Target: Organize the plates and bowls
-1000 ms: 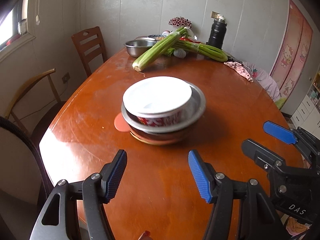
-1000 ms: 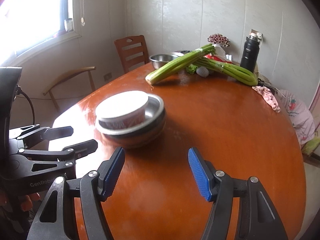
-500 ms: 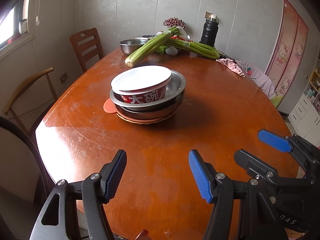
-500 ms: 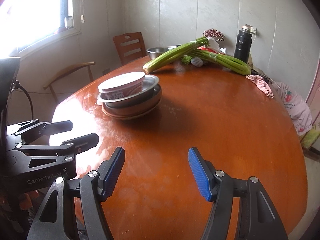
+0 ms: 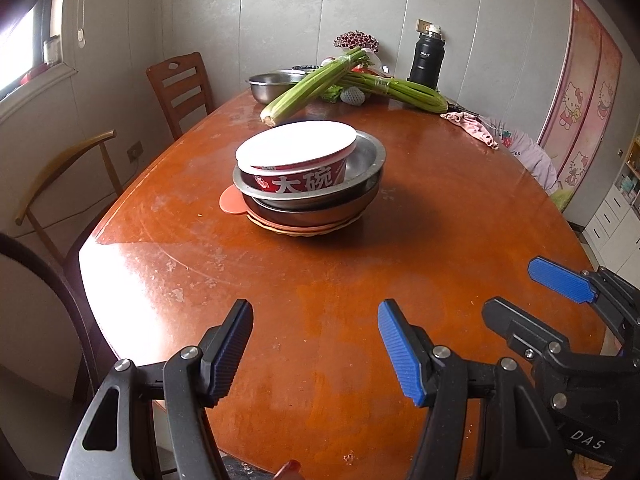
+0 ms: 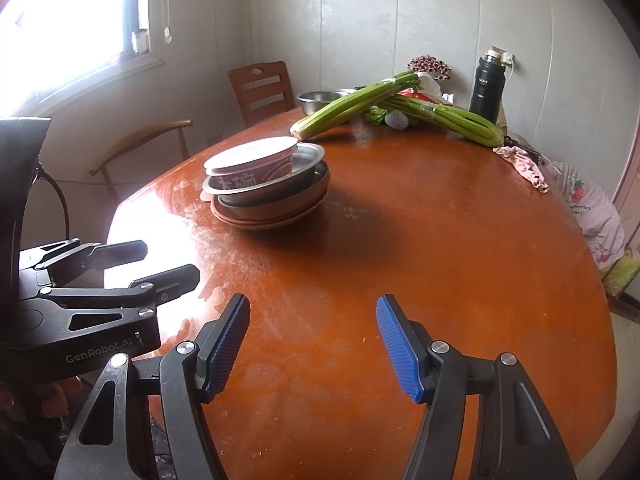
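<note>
- Left tongs (image 5: 314, 346): released, nothing between the blue pads, low centre of the left wrist view over bare counter (image 5: 460, 216).
- Right tongs (image 6: 312, 344): likewise spread and empty, low centre of the right wrist view.
- Stack (image 5: 310, 182) sits mid-frame in the left view, well apart from both tongs: red instant-noodle bowl (image 5: 298, 164) on top, inside a steel dish (image 5: 366, 162), over a darker bowl and flat plates at the base.
- Judgement: stacking looks largely done. One steel bowl (image 5: 274, 86) rests apart at upper centre, beside the celery (image 5: 312, 86); it may yet need gathering.
- Left view alone shows an orange tab (image 5: 232, 202) poking out at the stack's left foot.
- Right view alone shows the bright window (image 6: 72, 20), upper left.
</note>
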`<state>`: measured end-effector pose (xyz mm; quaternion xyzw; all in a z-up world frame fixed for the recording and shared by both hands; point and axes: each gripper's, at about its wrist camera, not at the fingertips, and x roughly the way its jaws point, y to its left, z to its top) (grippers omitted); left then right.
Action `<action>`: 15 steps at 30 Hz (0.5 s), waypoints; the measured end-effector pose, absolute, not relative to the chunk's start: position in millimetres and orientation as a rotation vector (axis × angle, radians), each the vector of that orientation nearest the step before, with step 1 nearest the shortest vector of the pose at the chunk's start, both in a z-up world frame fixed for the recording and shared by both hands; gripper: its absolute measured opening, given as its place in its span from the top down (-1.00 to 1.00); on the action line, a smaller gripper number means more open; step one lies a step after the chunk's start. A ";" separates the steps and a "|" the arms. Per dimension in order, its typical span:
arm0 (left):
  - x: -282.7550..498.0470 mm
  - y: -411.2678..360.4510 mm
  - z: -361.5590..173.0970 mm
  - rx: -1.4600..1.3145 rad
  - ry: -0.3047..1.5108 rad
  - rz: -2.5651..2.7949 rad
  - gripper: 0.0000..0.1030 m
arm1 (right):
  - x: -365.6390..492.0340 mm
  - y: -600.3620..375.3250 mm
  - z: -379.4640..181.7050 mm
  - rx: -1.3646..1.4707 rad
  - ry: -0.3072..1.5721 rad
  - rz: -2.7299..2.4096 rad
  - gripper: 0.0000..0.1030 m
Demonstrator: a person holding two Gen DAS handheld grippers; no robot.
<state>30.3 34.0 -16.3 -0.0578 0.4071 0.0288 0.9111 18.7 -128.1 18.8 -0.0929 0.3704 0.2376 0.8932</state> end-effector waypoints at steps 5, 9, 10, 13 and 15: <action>29.8 35.7 -16.6 -0.117 0.843 0.066 -0.26 | 19.0 -127.1 18.6 -0.193 0.770 0.495 -0.32; 30.5 35.5 -16.8 -0.117 0.842 0.067 -0.26 | 19.1 -126.2 18.0 -0.194 0.773 0.497 -0.32; 30.4 35.5 -16.7 -0.117 0.843 0.068 -0.26 | 19.3 -126.5 18.2 -0.193 0.773 0.497 -0.32; 30.3 36.4 -16.5 -0.115 0.844 0.070 -0.26 | 18.6 -125.7 18.0 -0.192 0.770 0.492 -0.32; 31.2 37.3 -16.3 -0.115 0.844 0.070 -0.26 | 18.7 -126.1 17.9 -0.188 0.770 0.487 -0.32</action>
